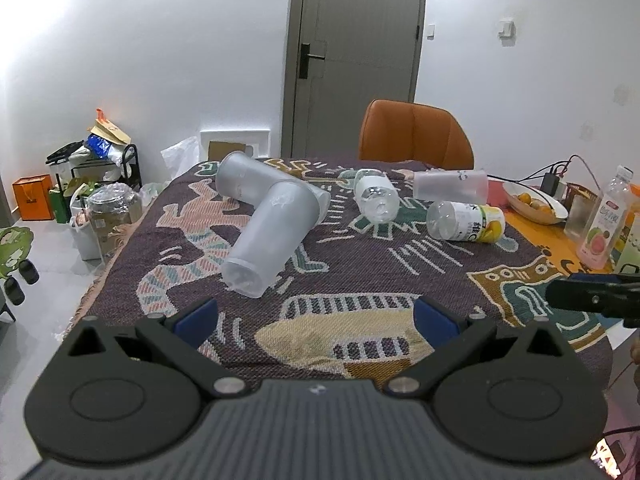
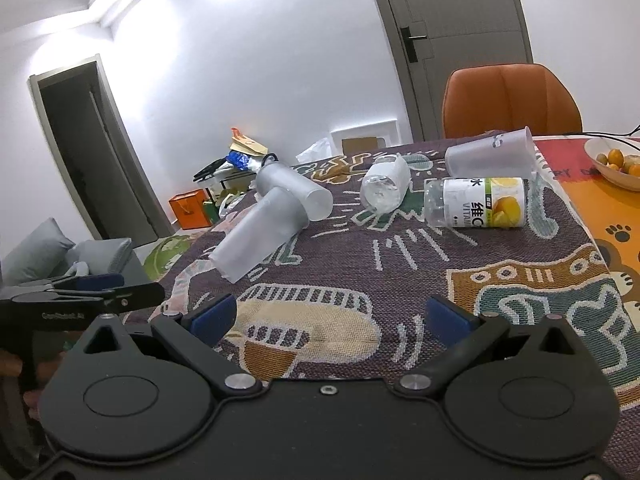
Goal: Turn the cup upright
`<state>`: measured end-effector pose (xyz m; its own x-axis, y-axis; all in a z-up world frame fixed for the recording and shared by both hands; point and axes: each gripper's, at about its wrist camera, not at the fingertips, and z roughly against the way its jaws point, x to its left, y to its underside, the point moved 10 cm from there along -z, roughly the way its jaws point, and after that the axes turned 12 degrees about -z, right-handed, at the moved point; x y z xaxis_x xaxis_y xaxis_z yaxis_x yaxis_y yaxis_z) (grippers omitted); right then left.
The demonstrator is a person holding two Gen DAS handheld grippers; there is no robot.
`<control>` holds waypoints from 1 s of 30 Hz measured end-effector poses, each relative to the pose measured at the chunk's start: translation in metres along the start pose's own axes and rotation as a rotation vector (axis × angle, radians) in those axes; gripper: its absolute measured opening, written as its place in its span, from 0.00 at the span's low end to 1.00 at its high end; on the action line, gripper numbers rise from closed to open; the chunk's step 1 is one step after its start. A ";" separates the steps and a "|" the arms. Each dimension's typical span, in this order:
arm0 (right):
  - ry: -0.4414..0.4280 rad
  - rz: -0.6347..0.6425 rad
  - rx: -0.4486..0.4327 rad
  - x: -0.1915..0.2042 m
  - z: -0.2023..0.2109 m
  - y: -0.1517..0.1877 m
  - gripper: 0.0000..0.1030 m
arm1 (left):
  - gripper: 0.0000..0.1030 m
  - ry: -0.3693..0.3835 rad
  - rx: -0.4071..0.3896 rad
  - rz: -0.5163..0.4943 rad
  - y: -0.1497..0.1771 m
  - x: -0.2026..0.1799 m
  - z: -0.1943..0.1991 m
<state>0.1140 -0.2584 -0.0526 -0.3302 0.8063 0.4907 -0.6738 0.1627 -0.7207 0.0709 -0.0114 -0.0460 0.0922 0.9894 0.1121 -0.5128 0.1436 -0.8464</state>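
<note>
Frosted plastic is what we are looking at: three translucent cups lie on their sides on the woven patterned tablecloth (image 1: 360,276). Nearest to us, the front cup (image 1: 266,238) points its base toward our left gripper (image 1: 316,322), and its rim rests against a second cup (image 1: 256,184) lying crosswise behind it. A third cup (image 1: 450,186) lies farther back on the right, near the orange chair (image 1: 416,132).

Between them we see a clear water bottle (image 1: 376,196) on its side, and just beside it a yellow-labelled vitamin drink bottle (image 1: 466,222), also tipped over (its label shows lemons in the right wrist view).

Our left gripper hovers above the cloth with its blue pads (image 1: 196,320) spread wide, holding nothing. Our right gripper (image 2: 332,322) does the same, jaws released and empty, well short of the front cup.

Off to the right, a white bowl of small oranges (image 1: 534,202) sits on the orange part of the table, with a pink-labelled juice bottle (image 1: 604,224) standing near it.
</note>
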 end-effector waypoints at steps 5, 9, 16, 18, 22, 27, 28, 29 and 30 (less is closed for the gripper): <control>0.004 0.000 -0.005 0.000 0.002 0.000 1.00 | 1.00 0.000 -0.007 -0.011 -0.002 -0.003 0.002; 0.003 0.002 -0.011 0.000 0.004 -0.001 1.00 | 1.00 0.000 -0.010 -0.005 -0.003 -0.002 0.005; 0.006 0.003 -0.015 -0.001 0.005 -0.002 1.00 | 1.00 -0.004 -0.019 -0.003 -0.005 -0.002 0.008; 0.006 0.003 -0.017 0.000 0.006 -0.003 1.00 | 1.00 -0.006 -0.023 -0.002 -0.005 -0.001 0.009; 0.006 0.007 -0.021 0.001 0.008 -0.002 1.00 | 1.00 -0.003 -0.027 -0.001 -0.006 -0.001 0.011; 0.010 0.009 -0.022 0.003 0.009 -0.002 1.00 | 1.00 -0.001 -0.035 0.005 -0.005 0.000 0.014; 0.009 0.010 -0.024 0.003 0.009 -0.002 1.00 | 1.00 -0.002 -0.036 0.005 -0.005 0.000 0.015; 0.008 0.012 -0.024 0.004 0.009 -0.002 1.00 | 1.00 -0.003 -0.037 0.005 -0.004 0.001 0.016; 0.009 0.015 -0.023 0.004 0.009 -0.002 1.00 | 1.00 -0.005 -0.038 0.005 -0.004 0.002 0.017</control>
<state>0.1077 -0.2606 -0.0448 -0.3344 0.8137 0.4754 -0.6536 0.1632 -0.7390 0.0586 -0.0101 -0.0331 0.0856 0.9903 0.1097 -0.4807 0.1375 -0.8661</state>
